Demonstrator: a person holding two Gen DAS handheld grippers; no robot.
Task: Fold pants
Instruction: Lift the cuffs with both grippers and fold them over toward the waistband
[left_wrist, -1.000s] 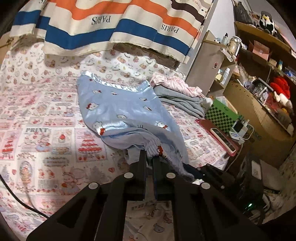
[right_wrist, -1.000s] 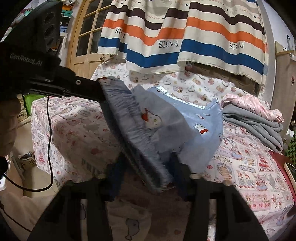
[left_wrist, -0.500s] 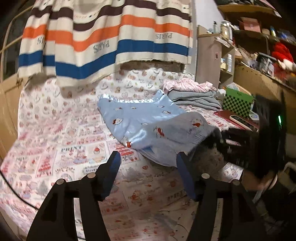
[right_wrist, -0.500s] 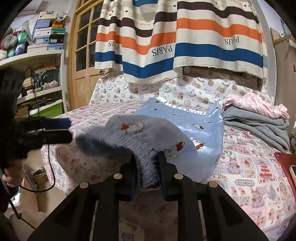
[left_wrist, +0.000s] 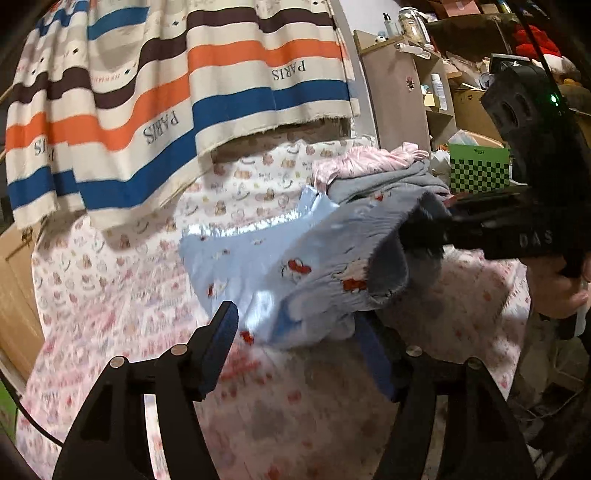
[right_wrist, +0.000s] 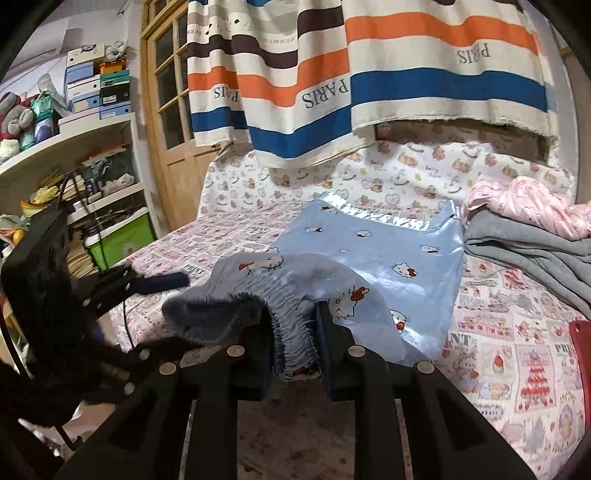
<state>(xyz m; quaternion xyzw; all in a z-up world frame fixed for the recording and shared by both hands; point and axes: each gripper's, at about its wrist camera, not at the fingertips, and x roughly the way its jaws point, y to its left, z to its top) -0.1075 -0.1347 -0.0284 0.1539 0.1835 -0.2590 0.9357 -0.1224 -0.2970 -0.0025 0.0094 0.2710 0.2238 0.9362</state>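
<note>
We've got the light-blue cartoon-cat pants (right_wrist: 373, 254) spread on the bed (right_wrist: 517, 332), their far hem lying flat toward the back edge near the hanging striped PARIS cloth (right_wrist: 369, 92). The elastic waistband (right_wrist: 291, 325) is lifted off the bed at the front edge, and our right gripper (right_wrist: 293, 343) has it pinched between both jaws, which stand close together on the gathered fabric. Our left gripper (left_wrist: 295, 347) has just been opening: its jaws stand wide apart with nothing pressed between them, the pants hanging just ahead of the fingertips. In the left view the right gripper (left_wrist: 428, 236) comes in from the right, gripping the waistband. A folded grey garment (right_wrist: 535, 254) and a pink one (right_wrist: 517, 206) sit at the bed's right edge beside the pants.
</note>
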